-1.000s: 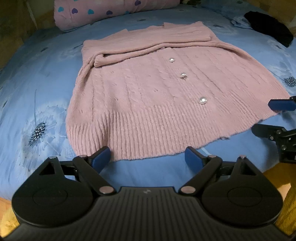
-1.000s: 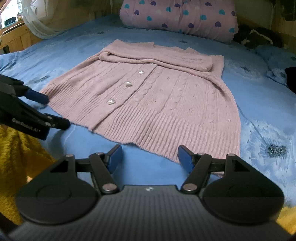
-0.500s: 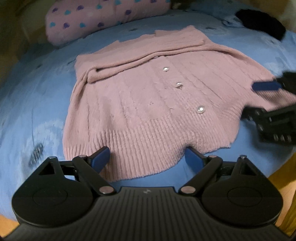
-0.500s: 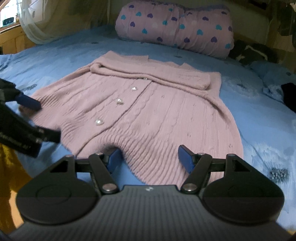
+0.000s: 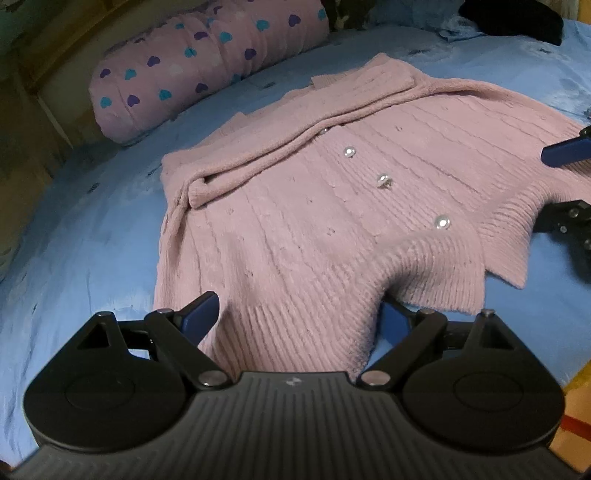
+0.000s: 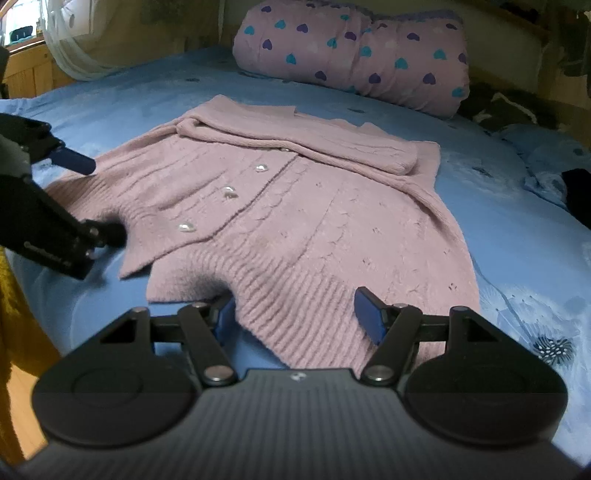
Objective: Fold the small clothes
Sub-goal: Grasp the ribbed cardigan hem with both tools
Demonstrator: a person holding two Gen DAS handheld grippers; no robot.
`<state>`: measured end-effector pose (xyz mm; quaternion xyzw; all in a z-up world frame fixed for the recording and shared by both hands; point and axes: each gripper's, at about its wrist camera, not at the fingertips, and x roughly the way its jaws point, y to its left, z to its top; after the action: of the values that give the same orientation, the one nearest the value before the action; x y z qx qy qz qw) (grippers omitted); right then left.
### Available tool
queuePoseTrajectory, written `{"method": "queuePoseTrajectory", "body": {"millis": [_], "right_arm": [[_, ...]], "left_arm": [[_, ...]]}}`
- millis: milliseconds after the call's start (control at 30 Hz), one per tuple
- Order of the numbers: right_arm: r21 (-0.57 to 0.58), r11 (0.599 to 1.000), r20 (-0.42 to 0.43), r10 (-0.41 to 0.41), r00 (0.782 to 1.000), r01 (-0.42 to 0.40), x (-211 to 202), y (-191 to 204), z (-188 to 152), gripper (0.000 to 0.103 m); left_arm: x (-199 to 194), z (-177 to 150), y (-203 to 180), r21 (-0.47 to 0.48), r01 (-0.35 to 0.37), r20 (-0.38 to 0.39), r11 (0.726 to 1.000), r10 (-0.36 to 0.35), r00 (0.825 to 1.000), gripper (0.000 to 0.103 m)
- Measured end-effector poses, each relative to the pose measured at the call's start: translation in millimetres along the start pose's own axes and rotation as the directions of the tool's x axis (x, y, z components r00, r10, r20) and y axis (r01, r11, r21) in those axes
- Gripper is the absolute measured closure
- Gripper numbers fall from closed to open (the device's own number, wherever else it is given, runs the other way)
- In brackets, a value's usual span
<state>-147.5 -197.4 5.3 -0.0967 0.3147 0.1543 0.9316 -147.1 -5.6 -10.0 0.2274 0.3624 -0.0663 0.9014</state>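
Observation:
A pink knit cardigan (image 5: 314,206) with pearl buttons lies flat on the blue bed, sleeves folded across its chest; it also shows in the right wrist view (image 6: 295,206). My left gripper (image 5: 295,319) is open, its fingers straddling the ribbed hem near one bottom corner, the knit bunched between them. My right gripper (image 6: 299,317) is open and straddles the hem near the other bottom corner. Each gripper shows in the other's view: the right one (image 5: 565,184) at the hem's right end, the left one (image 6: 74,199) at its left end.
A pink pillow (image 6: 354,55) with heart prints lies at the head of the bed. The blue sheet (image 5: 92,236) surrounds the cardigan. A black garment (image 5: 517,18) lies at the far right. A yellow cloth (image 6: 14,325) hangs at the bed's near edge.
Both grippers have moved forward from in front of the hem onto it. The hem has bunched and lifted between the fingers. Both stay open.

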Motion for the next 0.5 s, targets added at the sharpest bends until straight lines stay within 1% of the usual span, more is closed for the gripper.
{"method": "queuePoseTrajectory", "body": {"millis": [67, 100, 133, 167, 200, 233, 267, 300, 333, 400, 500], "right_arm": [[0.014, 1.0, 0.001, 0.002, 1.0, -0.002, 3.3, -1.2, 1.5, 0.036], [0.02, 1.0, 0.001, 0.004, 1.0, -0.004, 4.7, -1.5, 2.7, 0.038], [0.019, 1.0, 0.004, 0.005, 1.0, -0.005, 5.6, -1.3, 3.7, 0.044], [0.014, 1.0, 0.009, 0.005, 1.0, -0.005, 6.1, -0.6, 4.4, 0.047], [0.007, 1.0, 0.015, 0.003, 1.0, -0.003, 6.4, 0.4, 5.0, 0.056], [-0.001, 1.0, 0.022, -0.001, 1.0, 0.001, 6.2, 1.9, 5.0, 0.067], [-0.008, 1.0, 0.027, -0.004, 1.0, 0.005, 6.0, 2.9, 5.2, 0.072], [-0.017, 1.0, 0.032, -0.012, 0.999, 0.012, 5.4, 4.2, 5.5, 0.08], [-0.025, 0.999, 0.039, -0.021, 0.999, 0.022, 4.4, 4.7, 5.8, 0.084], [-0.024, 0.999, 0.055, -0.025, 0.998, 0.027, 1.9, 3.5, 7.0, 0.088], [-0.019, 0.999, 0.084, -0.033, 0.996, 0.035, -3.1, 1.6, 11.6, 0.089]], "left_arm": [[1.6, 1.6, 1.8, -0.034, 0.026, 0.004, 0.999, -0.026, 1.0, 0.026], [2.2, 2.1, 2.8, -0.051, 0.044, 0.008, 0.998, -0.044, 0.999, 0.031], [2.9, 2.6, 2.8, -0.061, 0.056, 0.012, 0.997, -0.056, 0.998, 0.038], [2.2, 2.6, 1.5, -0.063, 0.059, 0.019, 0.996, -0.058, 0.998, 0.046], [1.8, 2.9, -0.5, -0.056, 0.054, 0.029, 0.997, -0.053, 0.998, 0.052], [0.9, 2.9, -2.5, -0.049, 0.052, 0.037, 0.997, -0.05, 0.998, 0.063], [0.3, 3.5, -3.7, -0.048, 0.052, 0.043, 0.997, -0.05, 0.998, 0.072], [-0.6, 4.0, -4.9, -0.052, 0.058, 0.047, 0.997, -0.056, 0.997, 0.079], [-0.9, 4.4, -4.8, -0.067, 0.07, 0.047, 0.995, -0.067, 0.997, 0.084], [-2.6, 5.6, -3.2, -0.097, 0.066, 0.053, 0.993, -0.061, 0.997, 0.088], [-9.0, 8.9, 2.5, -0.137, 0.064, 0.077, 0.988, -0.054, 0.996, 0.089]]}}
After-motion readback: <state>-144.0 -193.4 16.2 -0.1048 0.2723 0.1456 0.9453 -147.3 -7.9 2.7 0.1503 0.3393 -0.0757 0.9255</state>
